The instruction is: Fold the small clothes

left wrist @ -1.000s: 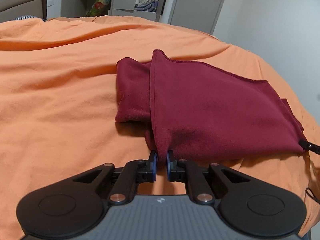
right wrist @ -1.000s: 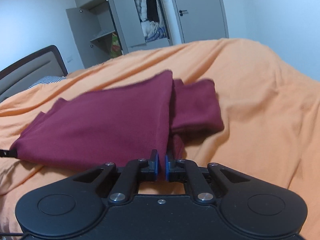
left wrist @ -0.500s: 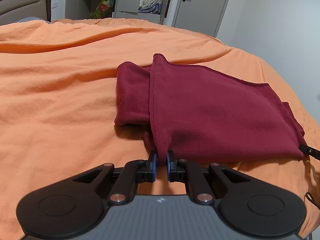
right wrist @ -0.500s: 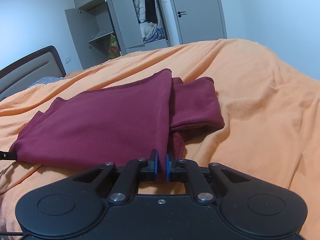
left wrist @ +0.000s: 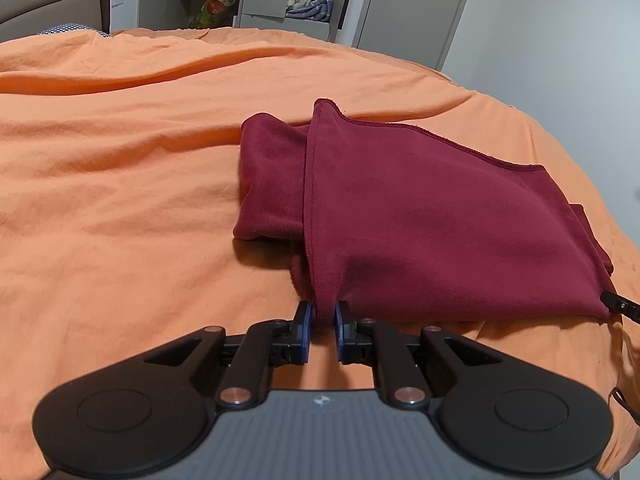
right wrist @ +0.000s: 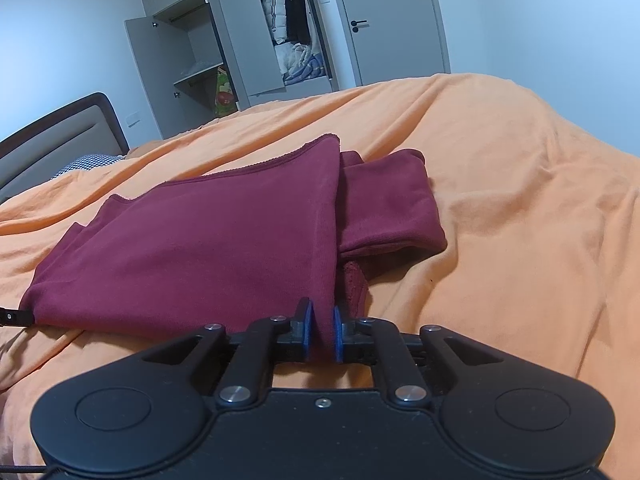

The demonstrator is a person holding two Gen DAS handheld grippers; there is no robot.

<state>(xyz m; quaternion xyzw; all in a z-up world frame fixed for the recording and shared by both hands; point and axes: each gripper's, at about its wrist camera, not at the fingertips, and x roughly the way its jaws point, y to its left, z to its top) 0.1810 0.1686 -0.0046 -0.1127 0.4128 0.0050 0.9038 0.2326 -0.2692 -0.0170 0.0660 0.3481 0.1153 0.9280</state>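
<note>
A dark red garment (left wrist: 420,216) lies folded on the orange bed cover (left wrist: 120,200), with a sleeve (left wrist: 272,184) sticking out on its left. My left gripper (left wrist: 321,320) is shut on the garment's near left corner. In the right wrist view the same garment (right wrist: 208,248) shows with the sleeve (right wrist: 388,204) on its right. My right gripper (right wrist: 320,328) is shut on the near right corner. Each gripper's fingertip shows at the far edge of the other's view: the right one (left wrist: 618,303), the left one (right wrist: 12,316). The near edge is stretched between them, low over the bed.
The orange bed cover (right wrist: 520,220) spreads wide on all sides. A headboard (right wrist: 56,136) and a patterned pillow (right wrist: 92,160) are at the far left. An open wardrobe (right wrist: 248,48) and a door (right wrist: 388,20) stand beyond the bed.
Both grippers have sunk slightly with the cloth's near edge, and the top layer lies flatter on the bed. Both stay shut on their corners.
</note>
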